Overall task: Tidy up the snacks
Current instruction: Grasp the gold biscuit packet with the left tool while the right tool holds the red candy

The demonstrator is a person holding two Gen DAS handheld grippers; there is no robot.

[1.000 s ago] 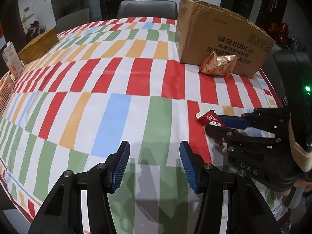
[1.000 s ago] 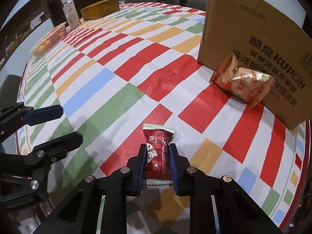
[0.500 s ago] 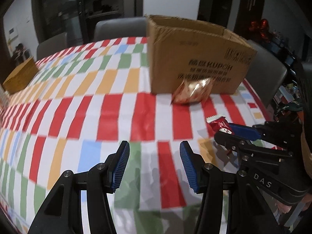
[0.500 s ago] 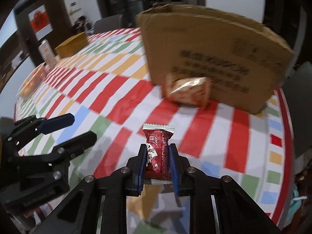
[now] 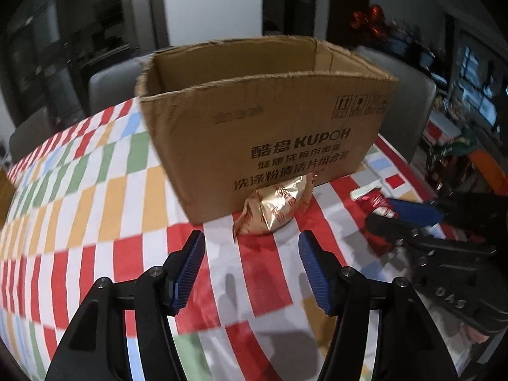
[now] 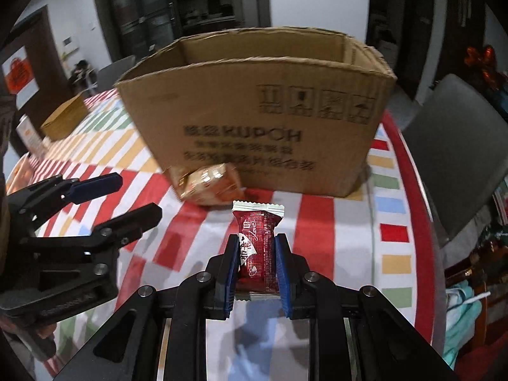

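An open cardboard box stands on the striped tablecloth. A gold snack bag leans against the foot of its front wall. My left gripper hovers just short of that bag, its jaws opening with nothing between them. My right gripper is shut on a red snack packet, held upright above the cloth in front of the box. In the right wrist view the left gripper appears at the left; in the left wrist view the right gripper appears at the right.
The table has a red, green, orange and blue checked cloth. A woven tan box and a small carton sit at the far left. Grey chairs stand behind and right of the table.
Both grippers swung toward the cardboard box, which now looms larger and centred. The left jaws have widened. The red packet stays clamped in the right gripper and has lifted off the cloth.
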